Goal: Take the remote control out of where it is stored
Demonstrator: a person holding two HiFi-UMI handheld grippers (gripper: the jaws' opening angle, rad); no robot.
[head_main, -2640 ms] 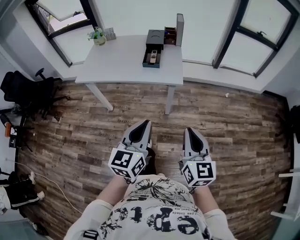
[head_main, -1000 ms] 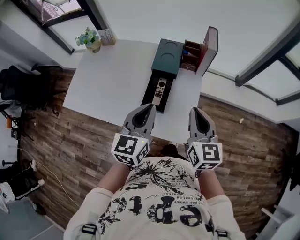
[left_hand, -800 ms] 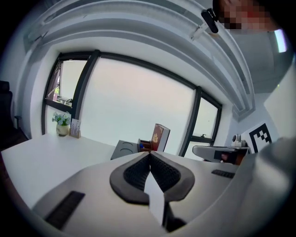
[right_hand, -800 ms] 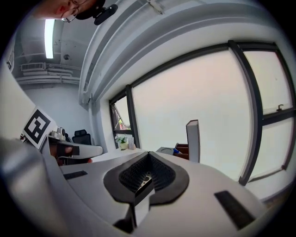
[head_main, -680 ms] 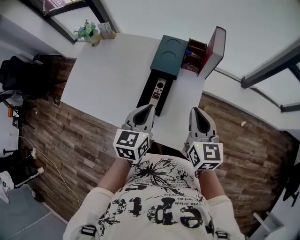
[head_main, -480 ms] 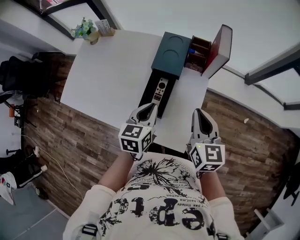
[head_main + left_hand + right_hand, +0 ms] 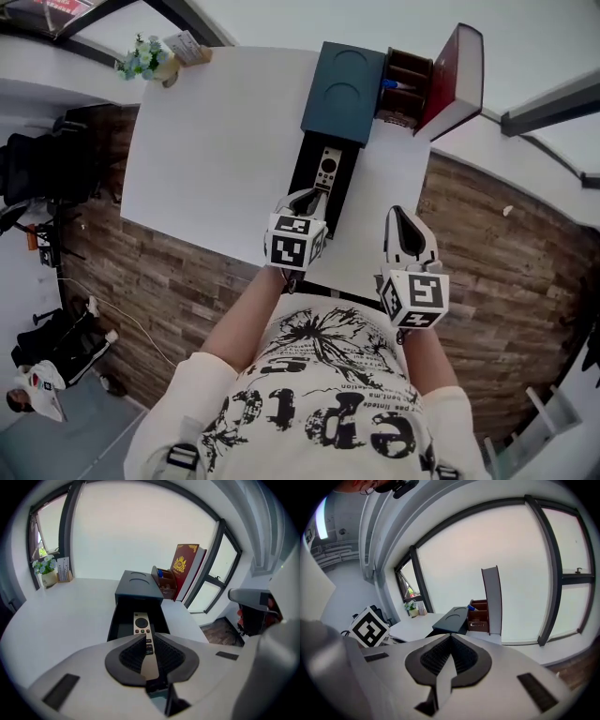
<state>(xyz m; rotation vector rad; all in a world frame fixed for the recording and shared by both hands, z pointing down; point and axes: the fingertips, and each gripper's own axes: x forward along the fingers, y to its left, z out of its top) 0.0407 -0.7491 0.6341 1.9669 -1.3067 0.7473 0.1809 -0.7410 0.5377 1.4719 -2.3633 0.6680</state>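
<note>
Both of my tools have come down toward the bench since a moment ago, and the bench now fills more of the head view. My left hand-held gripper has gone furthest. It now tilts down over the near end of the open drawer at the middle of the frame.

The remote control lies flat and lengthwise in that drawer, buttons up, not yet touched. The drawer is pulled out toward me from the dark box. I line the left tool up along the remote's long axis so the jaws can close across its narrow width. Those jaws have just been opening. They stand only slightly apart, with nothing between them, and the remote shows through the slit beyond them.

My right hand-held gripper hangs over bare bench to the right of the drawer. Its jaws are together and empty, out of the left tool's way. I judge this is the approach, with a wider opening needed first.
</note>
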